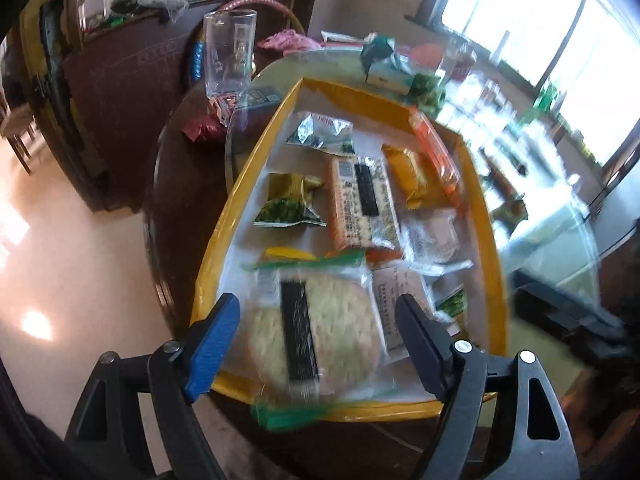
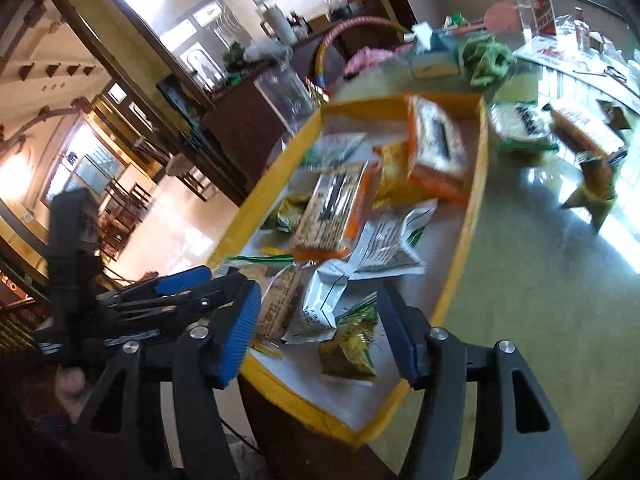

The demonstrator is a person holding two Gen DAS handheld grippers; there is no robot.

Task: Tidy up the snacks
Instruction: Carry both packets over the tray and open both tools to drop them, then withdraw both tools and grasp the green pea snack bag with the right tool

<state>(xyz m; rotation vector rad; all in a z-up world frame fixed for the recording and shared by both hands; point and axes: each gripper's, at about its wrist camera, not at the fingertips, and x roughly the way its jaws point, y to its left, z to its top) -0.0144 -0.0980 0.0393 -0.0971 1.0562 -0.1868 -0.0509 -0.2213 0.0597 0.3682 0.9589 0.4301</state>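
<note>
A yellow-rimmed tray (image 1: 256, 168) holds several snack packets. In the left wrist view a round rice cracker in a clear green-edged bag (image 1: 316, 332) lies at the tray's near end, between the fingers of my open left gripper (image 1: 316, 344), which grips nothing. An orange cracker pack (image 1: 362, 204) and green packets (image 1: 290, 204) lie further in. In the right wrist view my right gripper (image 2: 320, 336) is open above the tray's (image 2: 472, 216) near corner, over a green-yellow packet (image 2: 352, 344) and a white packet (image 2: 324, 300). An orange pack (image 2: 436, 152) leans at the far end.
A tall glass (image 1: 229, 52) stands beyond the tray's far left corner. More snack packs (image 2: 584, 128) and a round cracker (image 2: 520, 124) lie on the glass tabletop right of the tray. A tissue box (image 2: 432, 56), green cloth (image 2: 486, 58) and bottles (image 2: 542, 4) sit further back.
</note>
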